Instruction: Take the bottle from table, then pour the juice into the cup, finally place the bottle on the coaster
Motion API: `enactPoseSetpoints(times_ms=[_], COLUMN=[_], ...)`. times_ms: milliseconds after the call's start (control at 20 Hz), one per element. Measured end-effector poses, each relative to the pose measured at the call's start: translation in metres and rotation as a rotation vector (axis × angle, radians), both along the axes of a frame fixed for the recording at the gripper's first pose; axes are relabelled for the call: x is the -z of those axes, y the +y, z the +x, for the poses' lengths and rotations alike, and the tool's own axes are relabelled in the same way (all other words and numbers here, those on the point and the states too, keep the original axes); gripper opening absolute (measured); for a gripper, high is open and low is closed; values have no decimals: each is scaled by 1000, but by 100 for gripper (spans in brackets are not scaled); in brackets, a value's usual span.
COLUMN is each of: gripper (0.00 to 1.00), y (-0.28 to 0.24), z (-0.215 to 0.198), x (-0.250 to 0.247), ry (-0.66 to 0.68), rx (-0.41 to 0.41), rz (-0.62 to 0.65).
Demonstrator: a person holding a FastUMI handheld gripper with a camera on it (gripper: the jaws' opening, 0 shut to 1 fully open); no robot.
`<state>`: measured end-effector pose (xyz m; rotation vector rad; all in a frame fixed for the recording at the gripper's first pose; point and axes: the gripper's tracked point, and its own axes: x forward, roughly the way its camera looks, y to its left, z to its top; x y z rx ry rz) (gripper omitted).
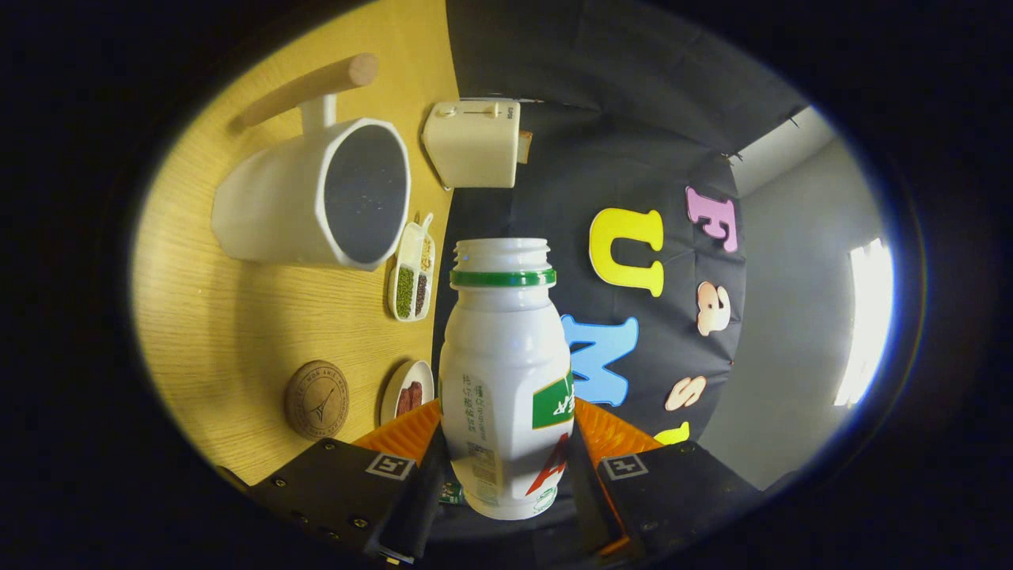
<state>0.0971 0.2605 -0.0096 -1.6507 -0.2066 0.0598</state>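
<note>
My gripper [506, 431] is shut on a white juice bottle [506, 372] with a green neck ring and an uncapped mouth. Both fingers [407, 434] press on its lower body. The whole view is rolled sideways, so the wooden table [237, 332] stands on edge to the left of the fingers. The white cup [316, 198], with a wooden handle and a dark inside, sits on the table beyond the left finger, its mouth turned toward the bottle's side. The bottle's mouth is apart from the cup's rim. A round cork coaster [316, 400] lies on the table just ahead of the left finger.
A cream toaster [472, 142] stands at the table's back by the black cloth wall. A divided dish of beans [413, 273] lies between the cup and the bottle. A small plate with reddish pieces [407, 392] sits beside the coaster.
</note>
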Motion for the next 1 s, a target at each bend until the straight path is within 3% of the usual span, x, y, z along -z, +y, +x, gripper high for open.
enactPoseSetpoints(times_ms=[400,1000], gripper=[71,71], y=[-18,-39], z=[8,16], x=[0,9], ry=[45,157], rx=[24,35], rz=[176,620])
